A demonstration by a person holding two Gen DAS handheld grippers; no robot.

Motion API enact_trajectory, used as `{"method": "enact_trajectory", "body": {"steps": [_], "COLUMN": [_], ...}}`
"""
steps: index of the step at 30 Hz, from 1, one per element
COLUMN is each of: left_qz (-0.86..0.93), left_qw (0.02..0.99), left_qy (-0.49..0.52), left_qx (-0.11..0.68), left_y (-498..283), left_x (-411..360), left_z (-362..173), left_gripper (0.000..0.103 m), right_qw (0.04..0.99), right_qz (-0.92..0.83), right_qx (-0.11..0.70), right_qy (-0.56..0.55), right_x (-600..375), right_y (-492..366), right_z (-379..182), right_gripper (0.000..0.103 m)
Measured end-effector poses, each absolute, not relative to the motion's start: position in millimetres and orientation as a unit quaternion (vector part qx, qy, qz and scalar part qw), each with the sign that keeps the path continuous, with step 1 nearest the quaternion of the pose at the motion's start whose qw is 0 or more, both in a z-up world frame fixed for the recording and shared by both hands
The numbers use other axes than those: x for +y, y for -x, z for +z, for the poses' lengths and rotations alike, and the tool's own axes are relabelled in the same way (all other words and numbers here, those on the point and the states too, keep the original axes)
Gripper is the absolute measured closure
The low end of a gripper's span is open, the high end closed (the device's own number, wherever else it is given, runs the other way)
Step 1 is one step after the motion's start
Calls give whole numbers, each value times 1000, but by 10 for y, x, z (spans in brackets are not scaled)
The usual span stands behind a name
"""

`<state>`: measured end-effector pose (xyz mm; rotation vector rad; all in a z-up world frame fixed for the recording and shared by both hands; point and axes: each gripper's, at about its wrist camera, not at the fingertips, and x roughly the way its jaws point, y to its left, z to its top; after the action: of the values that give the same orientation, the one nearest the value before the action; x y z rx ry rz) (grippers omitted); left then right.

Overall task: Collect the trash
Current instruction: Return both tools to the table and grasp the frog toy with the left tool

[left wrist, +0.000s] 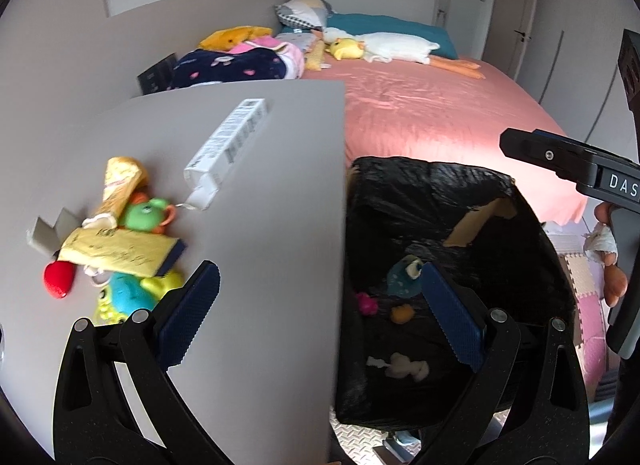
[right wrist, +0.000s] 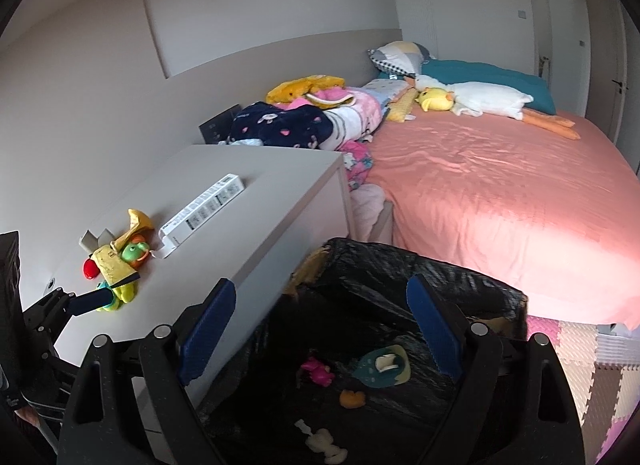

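A heap of wrappers and small toys (left wrist: 120, 241) lies on the grey cabinet top (left wrist: 260, 225), just left of and ahead of the left gripper (left wrist: 316, 313), whose jaws stand wide and empty. A long white box (left wrist: 228, 145) lies beyond it. The right gripper (right wrist: 324, 333), also spread wide, hangs over the black-lined bin (right wrist: 460, 285) beside the cabinet.
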<state>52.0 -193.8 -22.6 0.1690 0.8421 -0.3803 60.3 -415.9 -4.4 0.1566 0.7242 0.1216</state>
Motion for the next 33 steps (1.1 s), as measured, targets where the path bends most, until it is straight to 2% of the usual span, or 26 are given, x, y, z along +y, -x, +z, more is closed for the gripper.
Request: {"method": "enact_trajectory", "body": {"steps": [23, 33], "left_qz": [-87, -96], "left_qw": [900, 890], "left_qy": [-36, -34], "left_qx": [426, 445], "left_y": [-795, -971], "left_x": [-799, -668], "left_z": [-447, -608], "left_gripper": [6, 7], "right_qw": [917, 906], "right_qz": [112, 127], "right_qx": [380, 399], "right_qy": [-51, -54], "right_x": [-3243, -2914], "right_y": [-1112, -1442], "right_z": [-189, -272], "right_gripper": [16, 15]}}
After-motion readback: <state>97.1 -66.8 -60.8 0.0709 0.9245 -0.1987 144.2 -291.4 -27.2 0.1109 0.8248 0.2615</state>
